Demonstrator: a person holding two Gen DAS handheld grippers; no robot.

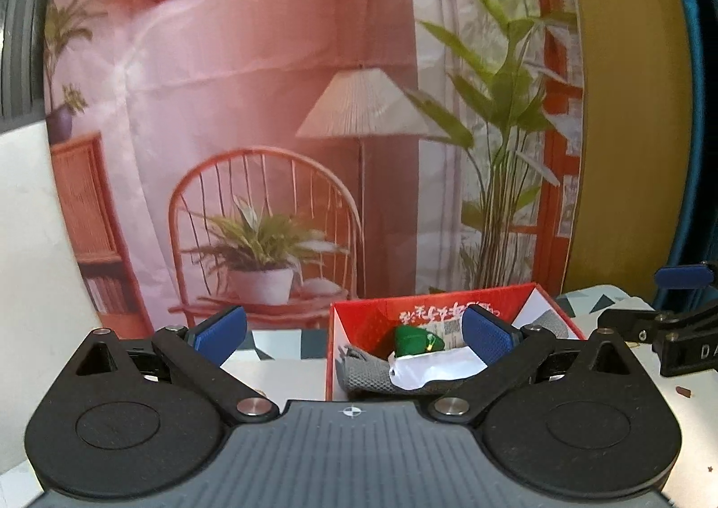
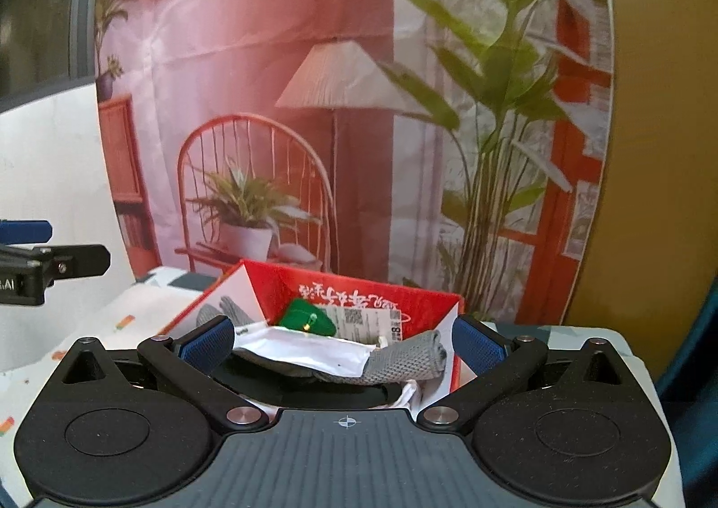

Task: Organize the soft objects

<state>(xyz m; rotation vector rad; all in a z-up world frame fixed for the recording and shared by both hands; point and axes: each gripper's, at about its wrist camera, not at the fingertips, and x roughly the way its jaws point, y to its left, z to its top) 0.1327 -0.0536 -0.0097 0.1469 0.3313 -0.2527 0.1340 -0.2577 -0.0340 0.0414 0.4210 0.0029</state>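
Observation:
A red cardboard box (image 1: pixel 359 310) (image 2: pixel 395 292) stands on the patterned table against the backdrop. Inside lie a grey knitted cloth (image 1: pixel 365 373) (image 2: pixel 404 362), a white plastic packet (image 1: pixel 431 366) (image 2: pixel 305 348) and a small green soft item (image 1: pixel 415 339) (image 2: pixel 305 317). My left gripper (image 1: pixel 354 335) is open and empty, just in front of the box, its right pad at the box's front. My right gripper (image 2: pixel 343 346) is open and empty, its pads either side of the cloth and packet at the box's near edge. Each gripper shows at the other view's edge.
A printed backdrop (image 1: pixel 269 104) of a chair, lamp and plants hangs right behind the box. A white wall (image 1: pixel 27 238) is to the left, a yellow panel (image 1: pixel 628 104) to the right. The table cloth (image 2: pixel 134 310) extends left of the box.

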